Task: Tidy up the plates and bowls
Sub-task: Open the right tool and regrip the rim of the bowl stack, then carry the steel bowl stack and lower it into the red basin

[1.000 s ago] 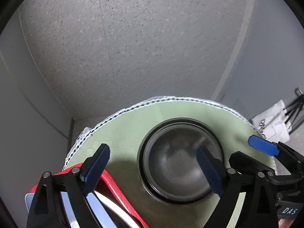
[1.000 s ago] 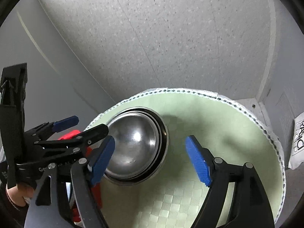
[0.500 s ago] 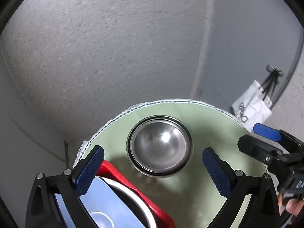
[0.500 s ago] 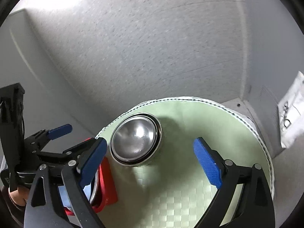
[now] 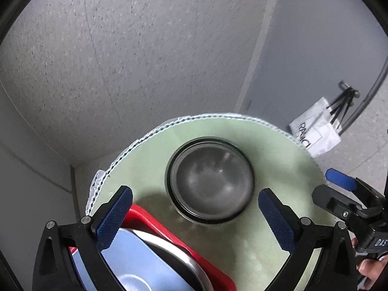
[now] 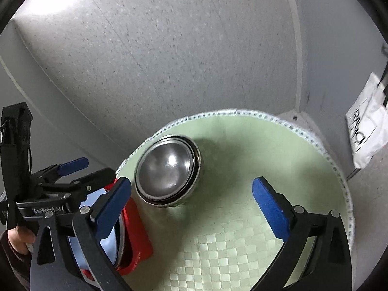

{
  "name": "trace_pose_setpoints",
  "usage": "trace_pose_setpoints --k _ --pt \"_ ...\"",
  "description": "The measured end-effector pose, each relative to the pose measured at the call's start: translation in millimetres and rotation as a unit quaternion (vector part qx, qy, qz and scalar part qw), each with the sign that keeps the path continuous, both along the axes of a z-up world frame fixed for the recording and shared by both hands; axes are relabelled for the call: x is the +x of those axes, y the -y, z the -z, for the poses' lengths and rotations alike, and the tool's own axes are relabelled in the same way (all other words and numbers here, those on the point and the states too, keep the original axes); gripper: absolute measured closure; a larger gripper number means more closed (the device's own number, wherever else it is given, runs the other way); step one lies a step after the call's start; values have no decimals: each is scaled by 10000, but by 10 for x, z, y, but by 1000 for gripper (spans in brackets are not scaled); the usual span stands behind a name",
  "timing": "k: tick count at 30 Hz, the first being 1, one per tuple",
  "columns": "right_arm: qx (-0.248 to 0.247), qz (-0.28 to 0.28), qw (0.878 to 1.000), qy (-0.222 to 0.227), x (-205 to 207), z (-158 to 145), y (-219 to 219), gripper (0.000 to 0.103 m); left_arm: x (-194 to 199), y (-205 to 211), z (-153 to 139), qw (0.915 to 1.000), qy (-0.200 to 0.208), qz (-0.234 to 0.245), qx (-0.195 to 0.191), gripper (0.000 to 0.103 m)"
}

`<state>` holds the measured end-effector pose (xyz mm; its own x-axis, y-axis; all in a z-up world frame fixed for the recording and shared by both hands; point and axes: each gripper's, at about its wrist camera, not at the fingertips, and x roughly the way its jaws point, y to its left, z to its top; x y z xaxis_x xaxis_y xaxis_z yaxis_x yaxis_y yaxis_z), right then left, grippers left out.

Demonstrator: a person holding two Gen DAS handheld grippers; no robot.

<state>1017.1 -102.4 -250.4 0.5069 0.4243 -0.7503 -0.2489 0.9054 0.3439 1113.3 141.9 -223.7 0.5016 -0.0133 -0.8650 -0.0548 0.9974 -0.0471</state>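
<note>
A stack of steel bowls (image 5: pixel 210 180) stands on a round green tablecloth (image 5: pixel 150 162); it also shows in the right wrist view (image 6: pixel 167 169). A red rack (image 5: pixel 194 249) at the table's near left holds a pale blue plate (image 5: pixel 135 259) and a steel plate (image 5: pixel 179 257); the rack (image 6: pixel 138 230) and blue plate (image 6: pixel 106 232) show in the right wrist view. My left gripper (image 5: pixel 194 218) is open and empty above the table, near the bowls. My right gripper (image 6: pixel 191 203) is open and empty, to the right of the bowls.
The green cloth (image 6: pixel 242 218) covers a small round table standing on a speckled grey floor (image 5: pixel 121 48). A grey wall (image 5: pixel 315 48) rises behind. A white paper bag (image 5: pixel 315 131) hangs at the right, also in the right wrist view (image 6: pixel 366 133).
Both grippers have pulled back and risen from the bowl stack, then the left dipped slightly closer. More of the rack with its plates has come into view. Both stay open.
</note>
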Motion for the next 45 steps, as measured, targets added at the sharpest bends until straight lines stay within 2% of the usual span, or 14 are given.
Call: trace_pose_setpoints --k 8,12,17,19,22,23,25,26,30,35,41,45 --pt "18 -92 9981 -604 451 530 -106 2 466 -231 392 9979 -536 -353 64 1" --pt "-46 -154 9956 -927 644 823 -174 2 688 -250 638 9947 -924 -400 185 1" --pt "0 -298 9920 -1224 773 1103 -243 2 882 -211 875 9916 -1202 -435 175 3" --pt "88 -371 9908 -1300 782 1179 -277 3 914 -199 969 9905 -1307 -413 142 13" --pt "245 -453 9890 -1385 809 1250 -287 16 973 -154 1035 9906 -1339 -267 112 38" --pt "248 -487 9892 -1362 807 1256 -293 28 960 -140 1045 9911 -1304 -233 126 42" --pt "715 -677 9838 -1500 804 1291 -298 49 970 -113 1038 9923 -1231 -114 -75 60" --pt "776 -696 9824 -1550 796 1303 -303 49 966 -100 1021 9925 -1214 -132 -103 61" --pt "741 -620 9834 -1538 779 1279 -263 50 927 -35 1006 9933 -1143 -161 16 62" --pt "987 -513 9836 -1419 721 1147 -96 53 612 -1 725 9965 -815 -124 -114 64" --pt "1055 -393 9897 -889 433 617 33 53 155 46 180 9994 -198 29 -294 64" --pt "1022 -331 9930 -482 91 206 -15 53 -230 -8 -159 9992 89 147 -372 64"
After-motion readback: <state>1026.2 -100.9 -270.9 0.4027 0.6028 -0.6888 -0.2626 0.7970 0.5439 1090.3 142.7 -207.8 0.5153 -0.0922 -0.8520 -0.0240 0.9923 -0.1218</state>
